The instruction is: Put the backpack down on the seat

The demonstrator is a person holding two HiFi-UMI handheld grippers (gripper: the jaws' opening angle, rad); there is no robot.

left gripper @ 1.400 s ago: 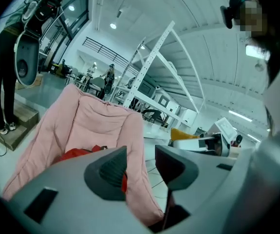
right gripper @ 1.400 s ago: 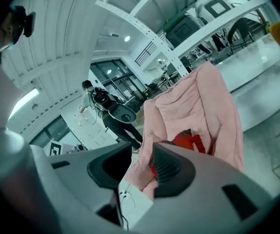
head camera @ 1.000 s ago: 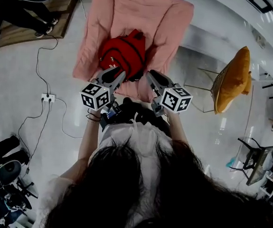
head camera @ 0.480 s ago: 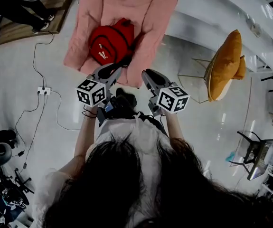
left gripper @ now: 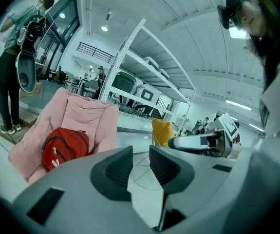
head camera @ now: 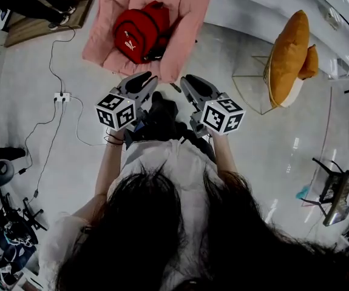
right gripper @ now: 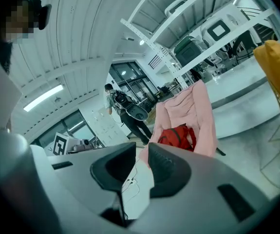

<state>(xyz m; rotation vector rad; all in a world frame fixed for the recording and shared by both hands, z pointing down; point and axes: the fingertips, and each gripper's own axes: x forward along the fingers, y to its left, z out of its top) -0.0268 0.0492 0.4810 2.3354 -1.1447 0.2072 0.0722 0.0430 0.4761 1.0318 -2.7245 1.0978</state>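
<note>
The left gripper and right gripper are held side by side. Each has its jaws a narrow gap apart, with nothing between them. Ahead of both and well apart from them, the red backpack lies on the pink cushioned seat, whose top is cut off. Farther right is an orange cushion. The holder's dark hair hides the nearer floor.

head: above, steeply down | gripper views: low, forward | shared: backpack on seat
</note>
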